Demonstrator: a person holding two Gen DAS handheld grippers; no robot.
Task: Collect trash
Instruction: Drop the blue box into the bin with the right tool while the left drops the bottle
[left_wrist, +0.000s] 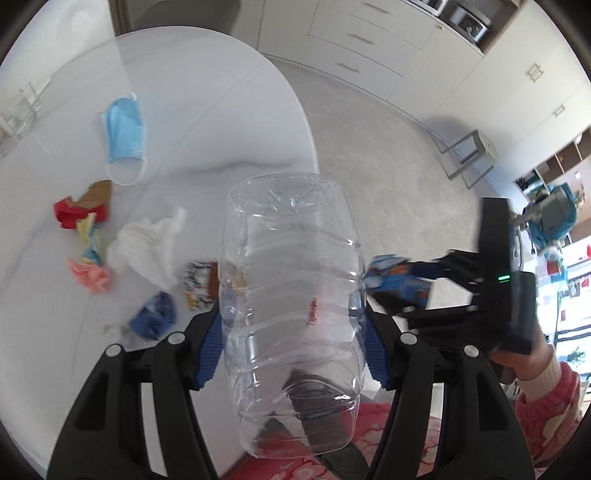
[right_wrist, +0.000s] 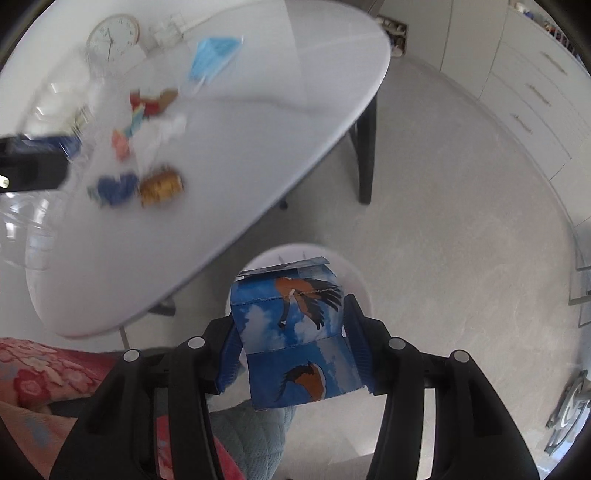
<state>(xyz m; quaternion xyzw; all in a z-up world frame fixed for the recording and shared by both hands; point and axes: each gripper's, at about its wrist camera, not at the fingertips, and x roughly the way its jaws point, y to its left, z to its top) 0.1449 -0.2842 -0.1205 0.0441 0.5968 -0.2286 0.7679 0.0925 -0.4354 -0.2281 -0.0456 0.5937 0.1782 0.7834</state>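
My left gripper (left_wrist: 291, 325) is shut on a clear, empty plastic bottle (left_wrist: 291, 258); its blue pads press the ribbed sides, and the bottle's base points away from me over the table edge. My right gripper (right_wrist: 291, 332) is shut on a blue carton (right_wrist: 291, 325) printed with birds and clouds, held over a round white bin (right_wrist: 351, 269) on the floor. In the left wrist view, the right gripper (left_wrist: 417, 291) and its carton (left_wrist: 399, 280) show to the right of the bottle. More trash lies on the white table (left_wrist: 221, 110): a blue face mask (left_wrist: 123, 136), red scraps (left_wrist: 74, 214), a white tissue (left_wrist: 147, 247).
Also on the table are pink paper (left_wrist: 90, 277), a blue crumpled piece (left_wrist: 155, 317) and a printed wrapper (left_wrist: 197, 284). A clock (right_wrist: 112, 37) lies at the table's far end. A chair (right_wrist: 365, 147) stands by the table, cabinets (right_wrist: 535, 92) line the wall, and a small stool (left_wrist: 469, 155) stands on the floor.
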